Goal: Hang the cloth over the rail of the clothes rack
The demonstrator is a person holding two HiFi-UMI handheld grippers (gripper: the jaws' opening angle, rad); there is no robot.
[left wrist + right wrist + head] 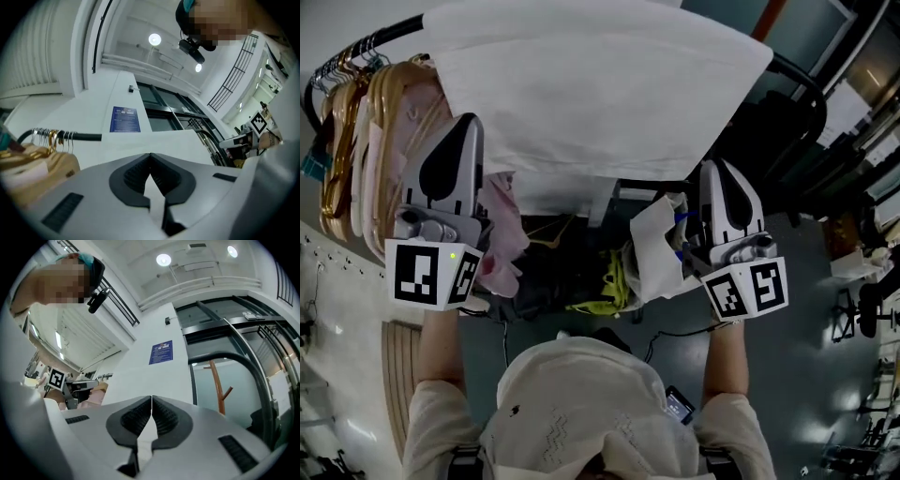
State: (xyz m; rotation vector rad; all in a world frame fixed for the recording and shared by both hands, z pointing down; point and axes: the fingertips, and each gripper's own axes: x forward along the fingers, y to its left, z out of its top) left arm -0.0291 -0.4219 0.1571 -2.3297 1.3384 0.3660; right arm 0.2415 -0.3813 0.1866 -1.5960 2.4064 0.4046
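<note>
cloth draped over the rail

the white cloth (600, 94) hangs over the black rail (802, 84) of the clothes rack. left tongs (473, 120) and right tongs (712, 169) are each closed tight, pinching its lower edge.

Cloth (600, 84) draped over the rail (806, 84), hangers (356, 159) to its left

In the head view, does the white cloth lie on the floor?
No, the white cloth hangs draped over the black rail.
</note>
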